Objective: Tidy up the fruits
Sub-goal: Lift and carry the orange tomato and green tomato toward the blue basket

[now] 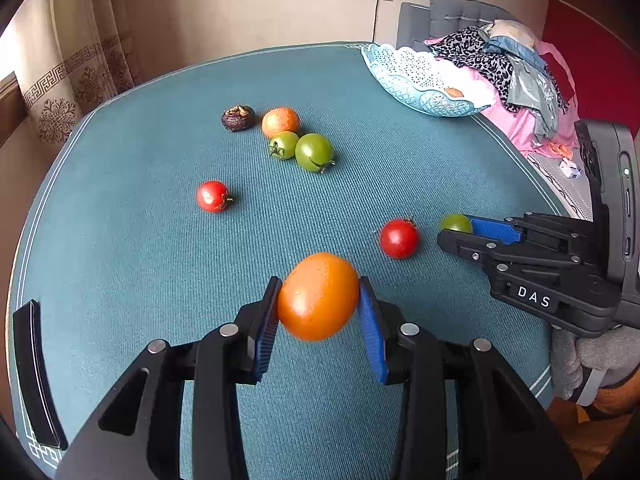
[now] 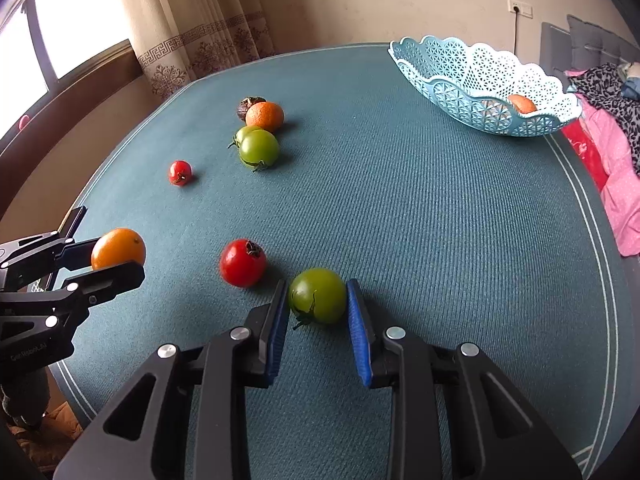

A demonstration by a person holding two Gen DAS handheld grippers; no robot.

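Note:
My left gripper [image 1: 319, 294] is shut on an orange fruit [image 1: 318, 296] and holds it above the teal table; it also shows in the right wrist view [image 2: 118, 249]. My right gripper [image 2: 318, 300] is shut on a green tomato [image 2: 317, 295] that rests on the table, also seen in the left wrist view [image 1: 456, 224]. A red tomato [image 2: 242, 263] lies just left of it. Farther off lie a small red tomato [image 2: 179, 172], two green tomatoes [image 2: 258, 149], a tangerine [image 2: 265, 115] and a dark fruit [image 2: 247, 105]. The blue basket [image 2: 460, 92] at the far right holds one orange fruit [image 2: 521, 103].
The table [image 2: 440, 220] is round with a white border line. A black flat object [image 1: 34, 368] lies at its left edge. A bed with piled clothes [image 1: 516, 68] stands beyond the basket. Curtains [image 2: 192, 20] and a window are at the back left.

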